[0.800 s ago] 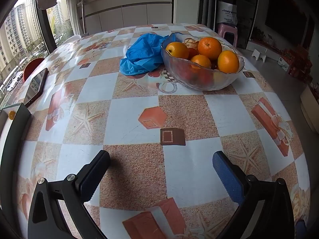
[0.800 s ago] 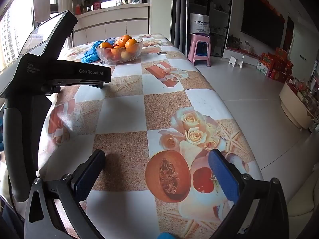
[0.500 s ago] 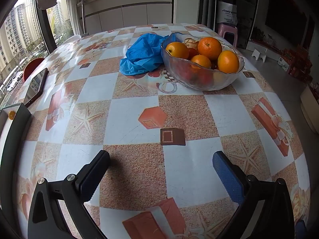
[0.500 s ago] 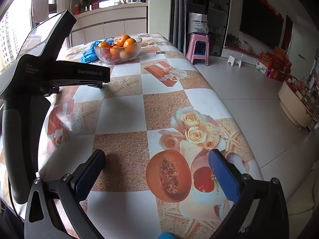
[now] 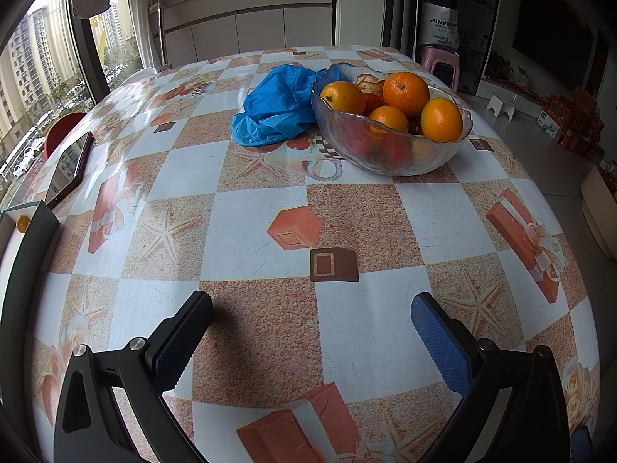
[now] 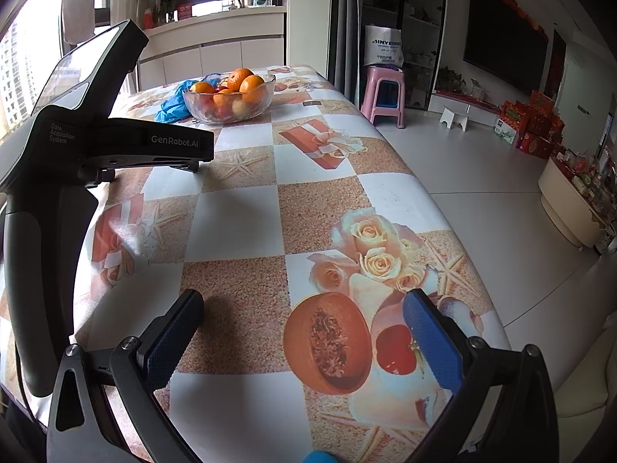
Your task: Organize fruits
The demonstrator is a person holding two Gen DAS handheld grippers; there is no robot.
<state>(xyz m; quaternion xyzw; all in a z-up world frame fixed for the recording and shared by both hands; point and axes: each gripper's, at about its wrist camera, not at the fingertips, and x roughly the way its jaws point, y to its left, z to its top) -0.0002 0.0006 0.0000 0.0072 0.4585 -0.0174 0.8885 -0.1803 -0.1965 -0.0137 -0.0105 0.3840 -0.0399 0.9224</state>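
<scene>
- The left gripper hovered over the patterned cloth of the bench, its jaws spread wide with nothing between them.
- The right gripper hung over the near end of the bench, above a printed rose-and-fruit motif, jaws likewise spread and holding nothing.
- A clear glass bowl stood toward the far end of the bench, well apart from both grippers.
- Four oranges sat heaped at the top of the bowl, with red fruit showing underneath through the glass; its kind could not be told.
- A crumpled blue plastic bag lay just left of the bowl, touching its rim.
- A phone lay flat near the left edge of the bench, screen up.
- From the right wrist view, the body of the left gripper filled the left side, marked "GenRobot.AI".
- A pink stool stood on the floor beyond the right edge of the bench.
</scene>
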